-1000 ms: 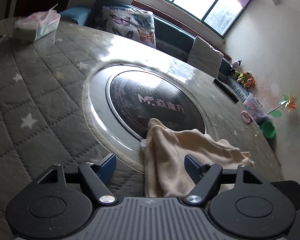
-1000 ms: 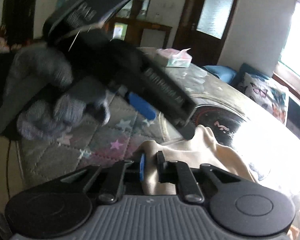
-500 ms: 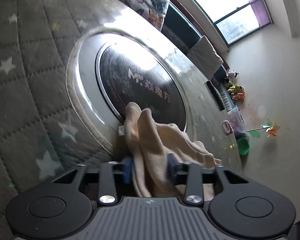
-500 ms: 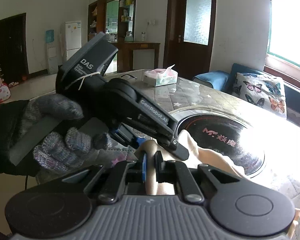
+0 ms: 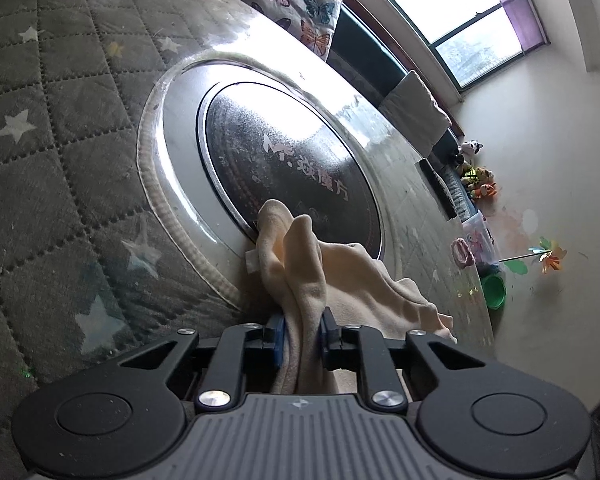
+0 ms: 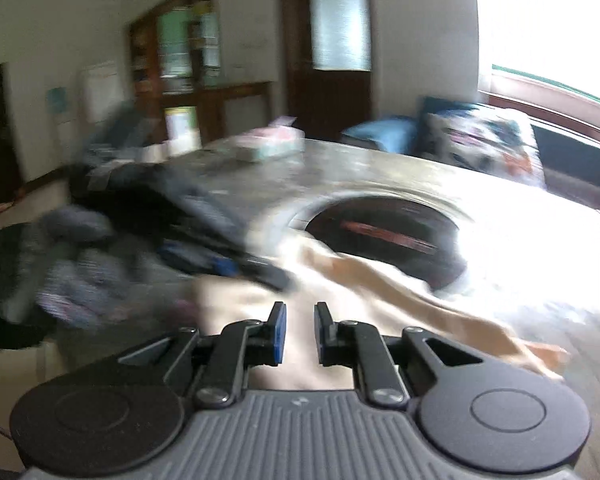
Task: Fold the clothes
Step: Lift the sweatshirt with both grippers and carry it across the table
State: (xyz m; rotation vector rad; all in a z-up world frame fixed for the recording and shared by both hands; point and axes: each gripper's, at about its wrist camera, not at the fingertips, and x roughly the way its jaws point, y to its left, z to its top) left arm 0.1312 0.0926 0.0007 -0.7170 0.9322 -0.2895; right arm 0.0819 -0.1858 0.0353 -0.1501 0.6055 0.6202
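Observation:
A cream garment (image 5: 340, 276) lies bunched at the near rim of the round cooktop (image 5: 284, 152). My left gripper (image 5: 302, 338) is shut on a raised fold of the garment. In the blurred right wrist view the same garment (image 6: 380, 292) spreads under my right gripper (image 6: 299, 334), whose jaws stand slightly apart with cloth showing between them. The left gripper (image 6: 220, 240) and its gloved hand (image 6: 72, 264) show at the left of that view.
A quilted grey star-pattern cover (image 5: 48, 152) covers the round table. A tissue box (image 6: 270, 144) stands at its far side. A butterfly cushion (image 5: 300, 12) and sofa lie beyond. Toys and a green bowl (image 5: 494, 286) are on the floor at the right.
My left gripper closed on the garment fold and lifted it. My right gripper's jaws have parted a little and it is moving fast, blurring its view.

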